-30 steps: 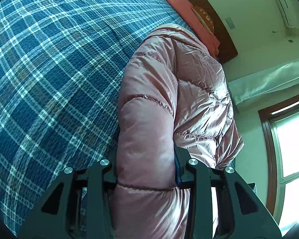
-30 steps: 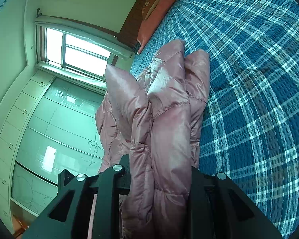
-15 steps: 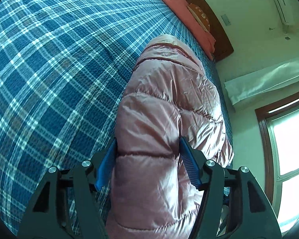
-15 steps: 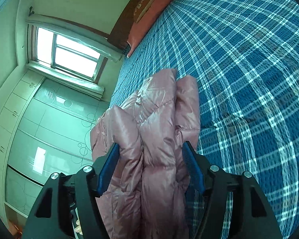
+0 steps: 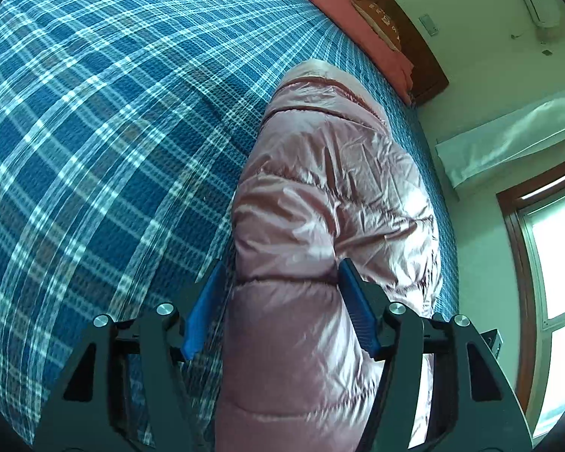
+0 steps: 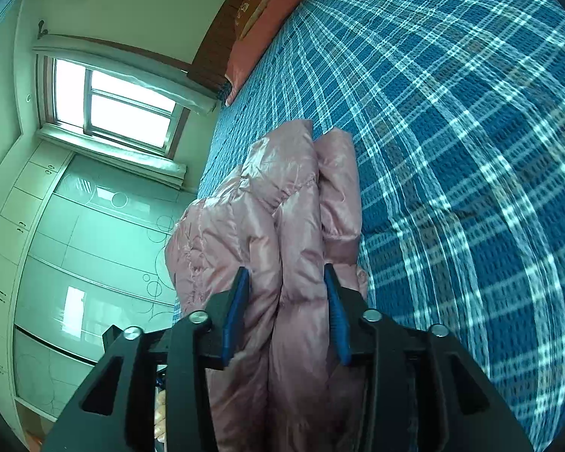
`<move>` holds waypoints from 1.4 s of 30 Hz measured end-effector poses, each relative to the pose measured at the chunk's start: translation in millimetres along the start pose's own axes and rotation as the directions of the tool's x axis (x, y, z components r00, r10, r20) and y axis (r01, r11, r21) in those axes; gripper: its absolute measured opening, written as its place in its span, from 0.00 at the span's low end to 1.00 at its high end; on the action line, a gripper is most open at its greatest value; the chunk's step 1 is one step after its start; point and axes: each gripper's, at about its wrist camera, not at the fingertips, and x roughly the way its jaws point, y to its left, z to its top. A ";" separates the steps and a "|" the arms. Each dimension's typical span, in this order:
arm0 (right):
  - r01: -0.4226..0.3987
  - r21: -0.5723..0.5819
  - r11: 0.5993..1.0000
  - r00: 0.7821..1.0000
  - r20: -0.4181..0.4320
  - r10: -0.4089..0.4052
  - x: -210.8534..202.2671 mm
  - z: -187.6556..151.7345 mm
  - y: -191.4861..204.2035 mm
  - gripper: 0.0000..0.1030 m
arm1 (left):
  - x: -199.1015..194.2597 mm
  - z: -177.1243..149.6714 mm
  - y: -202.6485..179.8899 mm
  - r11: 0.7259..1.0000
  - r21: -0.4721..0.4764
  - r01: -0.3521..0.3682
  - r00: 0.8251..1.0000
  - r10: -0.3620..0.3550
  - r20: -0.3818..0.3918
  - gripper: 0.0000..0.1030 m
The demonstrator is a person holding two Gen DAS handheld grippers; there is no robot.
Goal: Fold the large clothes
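A shiny pink puffer jacket point(image 5: 331, 188) lies bunched on a bed with a blue plaid cover point(image 5: 94, 132). My left gripper point(image 5: 278, 293) is open, its blue pads spread wide on either side of a thick padded fold, with a gap showing at the left pad. In the right wrist view the jacket point(image 6: 278, 218) lies in several bunched folds at the bed's edge. My right gripper point(image 6: 286, 301) is open too, its blue pads standing on either side of the folds.
Pink pillows point(image 5: 350, 11) and a dark wooden headboard point(image 5: 425, 56) are at the bed's far end. A window point(image 6: 113, 101) and pale wardrobe doors point(image 6: 75, 256) stand beyond the bed's edge. The plaid cover point(image 6: 452, 150) spreads wide beside the jacket.
Both grippers were shut on the jacket a second ago and have opened. The jacket has sunk onto the bed, and both grippers have drawn back a little.
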 end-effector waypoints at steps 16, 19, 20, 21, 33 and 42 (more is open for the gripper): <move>-0.010 0.036 0.999 0.999 -0.047 0.012 -32.6 -97.5 -11.7 0.35 | -45.1 -83.4 7.1 0.998 0.057 0.032 0.999 -0.033 0.006 0.39; -0.003 0.028 1.000 0.999 -0.039 0.004 -33.2 -97.7 -4.0 0.39 | -48.4 -83.7 4.3 0.997 0.071 0.013 1.000 -0.014 0.007 0.44; -0.002 0.033 0.999 0.999 -0.035 0.003 -32.1 -97.6 1.7 0.40 | -52.1 -84.5 4.1 0.998 0.070 -0.004 1.000 0.002 0.018 0.48; 0.001 0.038 0.999 1.000 -0.029 0.000 -34.9 -97.6 2.4 0.41 | -56.1 -85.6 4.3 0.997 0.068 -0.022 0.999 0.019 0.034 0.52; 0.177 -0.075 0.981 0.983 0.066 -0.172 -86.8 -145.4 38.5 0.45 | -108.9 -132.0 -16.0 0.949 0.208 -0.237 0.966 0.207 0.156 0.68; 0.409 -0.269 0.872 0.911 0.174 -0.373 -114.0 -190.9 84.4 0.56 | -138.3 -166.3 -36.0 0.880 0.283 -0.382 0.913 0.313 0.261 0.81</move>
